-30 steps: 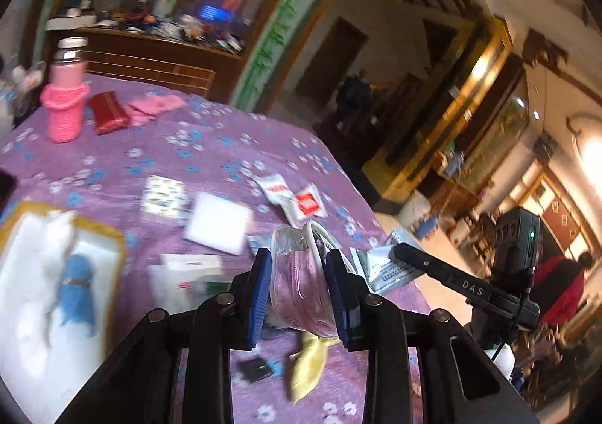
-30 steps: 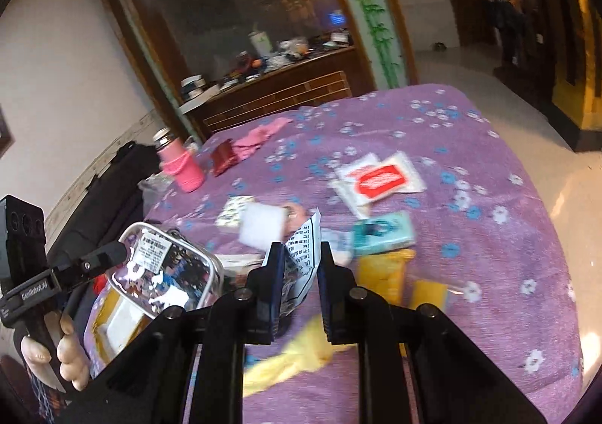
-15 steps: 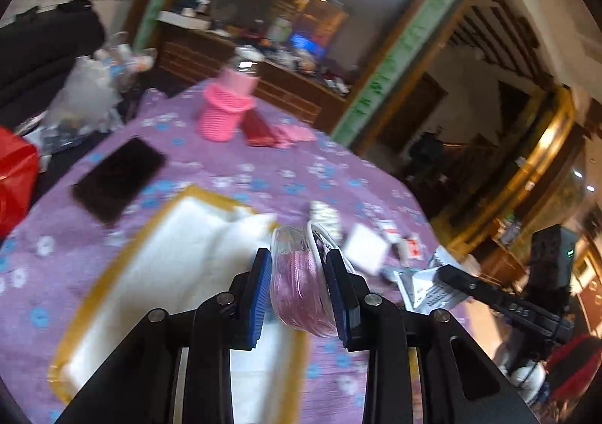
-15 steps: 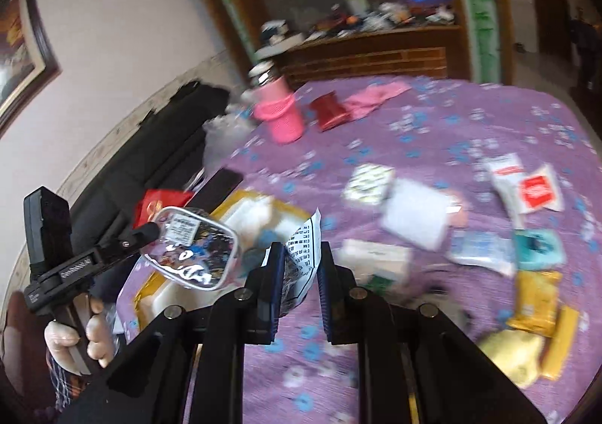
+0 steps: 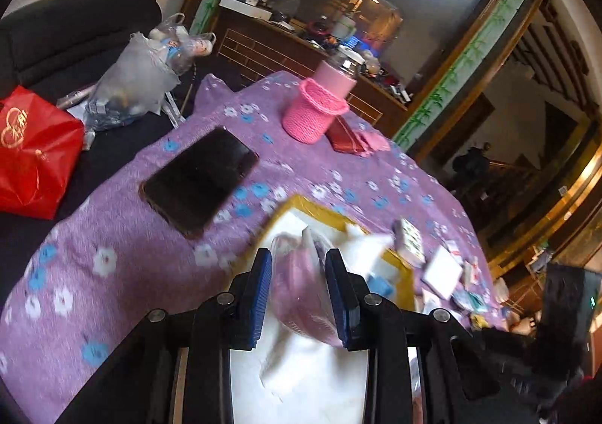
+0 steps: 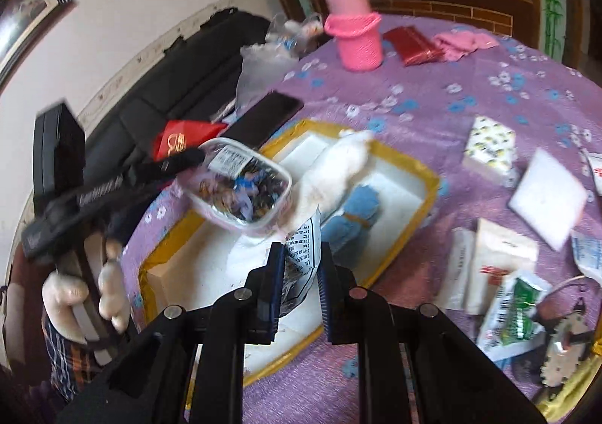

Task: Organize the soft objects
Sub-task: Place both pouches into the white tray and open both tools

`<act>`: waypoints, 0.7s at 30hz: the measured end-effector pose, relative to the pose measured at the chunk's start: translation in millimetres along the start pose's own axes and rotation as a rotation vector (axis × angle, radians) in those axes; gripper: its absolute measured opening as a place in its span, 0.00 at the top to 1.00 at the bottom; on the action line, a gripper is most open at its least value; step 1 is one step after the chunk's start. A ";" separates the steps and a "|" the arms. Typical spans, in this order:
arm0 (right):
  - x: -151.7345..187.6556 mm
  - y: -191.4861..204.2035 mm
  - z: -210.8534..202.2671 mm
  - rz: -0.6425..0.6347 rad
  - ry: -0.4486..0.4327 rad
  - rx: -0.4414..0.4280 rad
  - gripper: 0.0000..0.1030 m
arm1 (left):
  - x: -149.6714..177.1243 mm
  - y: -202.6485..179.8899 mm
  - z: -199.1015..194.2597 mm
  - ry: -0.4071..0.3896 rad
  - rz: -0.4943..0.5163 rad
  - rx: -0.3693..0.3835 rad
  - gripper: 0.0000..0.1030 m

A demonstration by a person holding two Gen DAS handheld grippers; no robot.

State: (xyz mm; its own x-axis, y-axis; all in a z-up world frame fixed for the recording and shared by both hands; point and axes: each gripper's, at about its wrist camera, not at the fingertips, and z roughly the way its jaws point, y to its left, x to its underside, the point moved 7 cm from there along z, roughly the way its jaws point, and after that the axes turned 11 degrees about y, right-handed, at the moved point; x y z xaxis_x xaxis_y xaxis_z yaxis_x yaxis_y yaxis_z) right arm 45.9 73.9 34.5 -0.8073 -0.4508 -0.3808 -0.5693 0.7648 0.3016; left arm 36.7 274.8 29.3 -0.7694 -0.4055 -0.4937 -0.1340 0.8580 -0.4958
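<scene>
My left gripper [image 5: 299, 273] is shut on a clear plastic pouch [image 5: 301, 292] with pink stuff inside. It hangs over the near end of a yellow-rimmed white tray [image 5: 312, 203]. The right wrist view shows that same pouch [image 6: 240, 186] above the tray's left side [image 6: 429, 179]. My right gripper [image 6: 299, 266] is shut on a thin white packet with black print [image 6: 303, 247], above the tray's near edge. In the tray lie a white fluffy toy [image 6: 338, 168] and a blue soft piece [image 6: 357, 209].
A black phone [image 5: 199, 179], a bottle in a pink knitted sleeve [image 5: 320, 111], a red wallet [image 6: 412, 45] and a pink cloth [image 6: 466, 41] lie on the purple flowered cloth. Several packets [image 6: 504, 254] and a white pad [image 6: 545, 194] lie right of the tray. A red bag [image 5: 34, 153] sits on the dark sofa.
Both grippers have swung left from the scattered packets to over the tray and sunk a little, each still shut on its item. Phone, sofa and red bag have come into view.
</scene>
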 end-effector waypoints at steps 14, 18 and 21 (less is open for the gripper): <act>4.0 2.7 38.5 -0.035 0.082 0.152 0.55 | -9.2 -5.4 18.8 -0.043 0.090 -0.130 0.47; 5.1 -5.1 9.1 -0.024 -0.003 0.171 0.46 | 4.7 -1.7 5.0 -0.020 0.073 -0.138 0.45; 9.6 -12.5 -9.9 -0.008 -0.044 0.175 0.46 | 18.0 7.3 -0.7 0.030 0.079 -0.208 0.45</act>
State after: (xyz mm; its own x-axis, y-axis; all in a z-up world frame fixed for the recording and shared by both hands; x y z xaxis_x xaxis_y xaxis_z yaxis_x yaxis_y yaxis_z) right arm 43.8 55.5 35.7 -0.7933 -0.4394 -0.4215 -0.5367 0.8315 0.1434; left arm 21.5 274.0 17.2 -0.8004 -0.3273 -0.5022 -0.1959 0.9346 -0.2969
